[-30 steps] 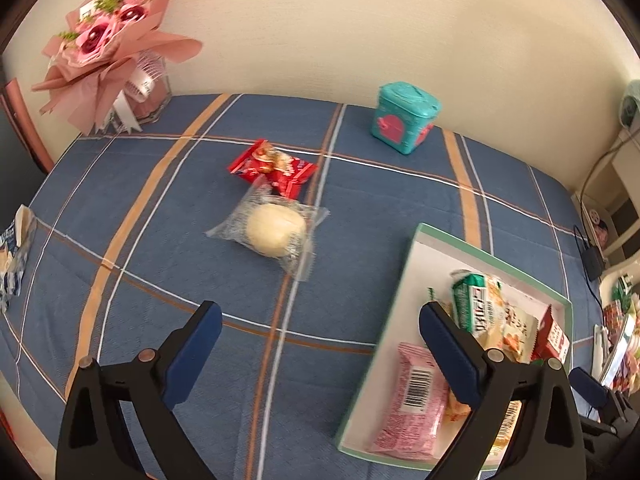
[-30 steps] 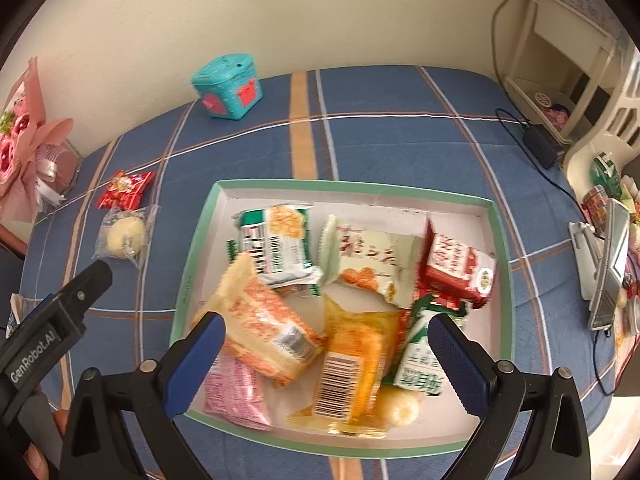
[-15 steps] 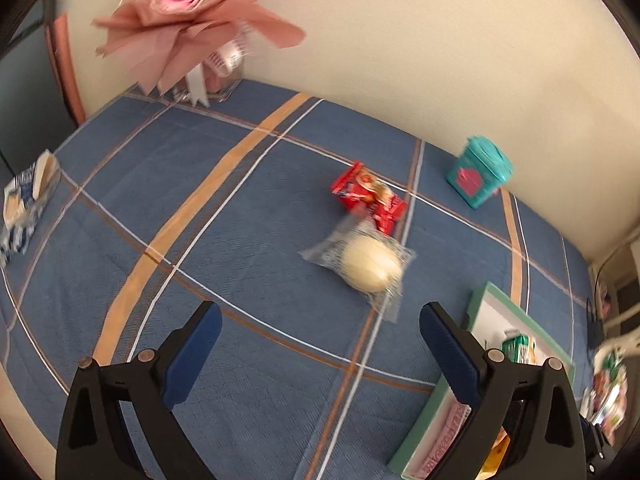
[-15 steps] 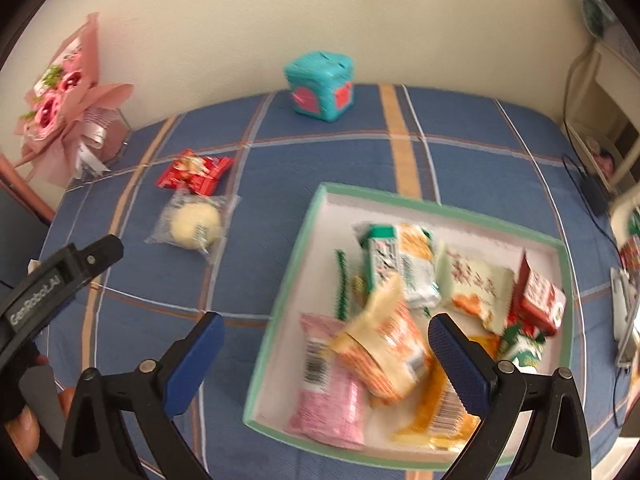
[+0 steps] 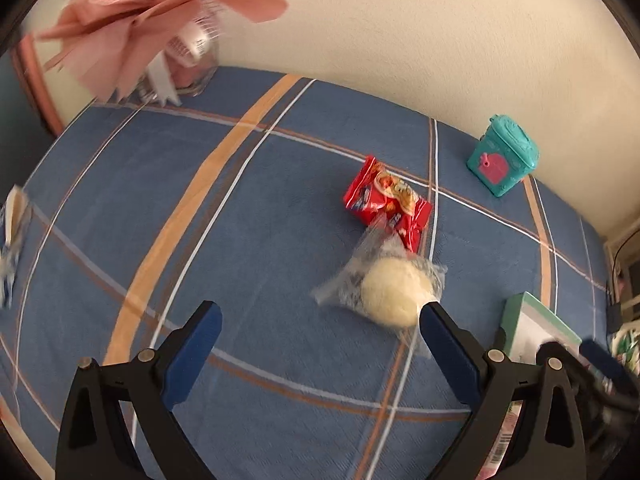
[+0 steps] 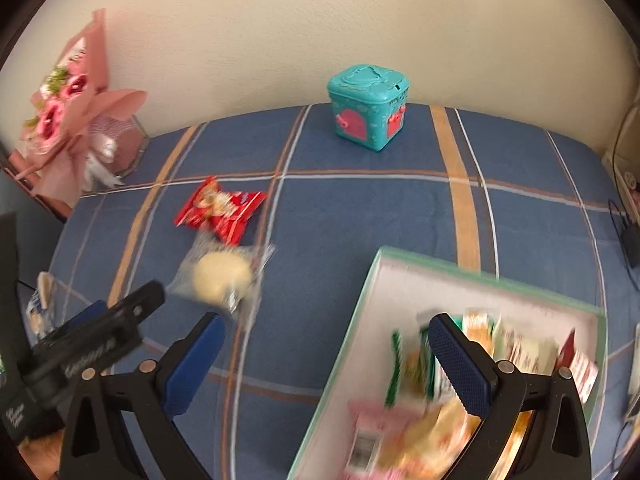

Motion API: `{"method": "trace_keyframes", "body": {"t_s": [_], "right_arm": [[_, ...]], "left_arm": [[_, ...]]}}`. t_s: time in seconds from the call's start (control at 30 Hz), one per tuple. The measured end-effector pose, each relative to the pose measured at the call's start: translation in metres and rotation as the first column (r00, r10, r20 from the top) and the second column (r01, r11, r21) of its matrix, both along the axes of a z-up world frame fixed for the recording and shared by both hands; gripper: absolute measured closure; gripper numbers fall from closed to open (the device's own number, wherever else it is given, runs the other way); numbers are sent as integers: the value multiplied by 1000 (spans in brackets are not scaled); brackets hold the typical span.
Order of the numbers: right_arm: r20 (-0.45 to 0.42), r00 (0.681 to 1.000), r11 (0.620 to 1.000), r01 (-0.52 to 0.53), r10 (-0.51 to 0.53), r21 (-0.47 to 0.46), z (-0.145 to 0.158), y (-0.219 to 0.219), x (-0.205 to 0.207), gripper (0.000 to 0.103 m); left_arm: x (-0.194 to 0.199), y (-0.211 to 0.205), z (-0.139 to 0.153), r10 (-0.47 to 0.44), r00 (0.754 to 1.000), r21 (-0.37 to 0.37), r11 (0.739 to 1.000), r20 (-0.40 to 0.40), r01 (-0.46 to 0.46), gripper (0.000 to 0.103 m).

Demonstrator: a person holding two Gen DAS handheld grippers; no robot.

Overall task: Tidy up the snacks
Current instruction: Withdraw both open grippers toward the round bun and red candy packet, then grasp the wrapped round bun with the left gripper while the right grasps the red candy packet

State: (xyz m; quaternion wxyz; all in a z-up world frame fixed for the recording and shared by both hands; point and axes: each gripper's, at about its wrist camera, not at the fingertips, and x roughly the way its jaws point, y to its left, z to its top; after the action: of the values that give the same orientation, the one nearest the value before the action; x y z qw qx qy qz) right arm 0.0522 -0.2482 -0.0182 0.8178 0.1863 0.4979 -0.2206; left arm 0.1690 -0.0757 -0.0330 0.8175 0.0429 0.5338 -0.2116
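bun [image 5: 394, 294] pale, round, clear-wrapped, touching red packet [image 5: 388, 200]; both fingers apart, empty.

both tools swung left, left tool [image 5: 316, 330] nearer wrapped bun [image 5: 394, 294]

free: bare blue cloth [image 5: 248, 240] left of bun packet [image 5: 390, 292] | blocking: red packet [image 5: 388, 200] touching behind

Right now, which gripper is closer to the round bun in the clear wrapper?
Left. The left gripper is open just short of the bun, one fingertip at its edge. The right gripper sits further back, between the bun and the tray.
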Motion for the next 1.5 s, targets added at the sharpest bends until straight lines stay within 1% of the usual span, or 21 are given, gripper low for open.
{"method": "trace_keyframes", "body": {"t_s": [0.1, 0.17, 0.23, 0.33, 0.43, 0.57, 0.63, 0.7, 0.77, 0.83, 0.9, 1.07, 1.2, 1.37, 1.43, 1.47, 1.5], "right_arm": [[-23, 1000, 998, -15, 16, 58, -8, -17, 21, 0], [-43, 999, 997, -15, 18, 78, -13, -26, 33, 0], [-61, 998, 996, -27, 32, 81, -17, -33, 45, 0], [-69, 997, 996, -23, 29, 84, -20, -42, 53, 0], [-79, 997, 996, -11, 18, 88, -24, -53, 58, 0], [-99, 995, 998, -19, 25, 65, -28, -58, 62, 0], [-99, 995, 997, -25, 32, 70, -30, -59, 65, 0], [-94, 995, 996, -30, 37, 81, -30, -58, 68, 0], [-91, 994, 995, -52, 59, 83, -29, -54, 75, 0], [-88, 992, 994, -81, 87, 72, -27, -47, 83, 0], [-87, 990, 992, -109, 114, 62, -25, -39, 94, 0], [-65, 978, 979, -194, 198, 63, -26, -9, 125, 0], [-85, 965, 969, -244, 247, 50, -37, 13, 151, 0], [-102, 962, 967, -250, 255, 59, -58, 32, 174, 0], [-126, 966, 973, -217, 226, 78, -67, 32, 180, 2], [-120, 970, 975, -202, 212, 93, -71, 32, 182, 2], [-115, 973, 976, -189, 201, 105, -74, 30, 184, 6]], "left_arm": [[10, -12, -3, -47, 999, 7, 999, -3, 47, 4], [14, -22, -5, -79, 997, 16, 997, -4, 79, 4], [16, -31, -10, -104, 994, 33, 994, -17, 104, 4], [17, -41, -19, -143, 989, 20, 989, -40, 144, 4], [15, -50, -28, -174, 983, 25, 984, -59, 176, 4], [10, -65, -34, -229, 970, 25, 973, -77, 231, 4], [8, -73, -36, -252, 965, 47, 966, -74, 255, 4], [10, -74, -38, -252, 965, 76, 963, -68, 257, 4], [16, -67, -40, -233, 970, 83, 968, -72, 238, 4], [23, -58, -41, -213, 974, 61, 974, -80, 218, 4], [30, -46, -42, -193, 978, 58, 979, -78, 198, 4], [47, -19, -42, -176, 982, 63, 982, -71, 180, 4], [63, 0, -43, -173, 983, 80, 981, -54, 177, 4], [75, 10, -41, -200, 979, 102, 974, -42, 203, 5], [79, 15, -39, -208, 977, 95, 973, -42, 211, 8], [80, 17, -40, -208, 977, 84, 974, -46, 211, 14], [81, 20, -40, -204, 977, 68, 976, -55, 208, 21]]}}
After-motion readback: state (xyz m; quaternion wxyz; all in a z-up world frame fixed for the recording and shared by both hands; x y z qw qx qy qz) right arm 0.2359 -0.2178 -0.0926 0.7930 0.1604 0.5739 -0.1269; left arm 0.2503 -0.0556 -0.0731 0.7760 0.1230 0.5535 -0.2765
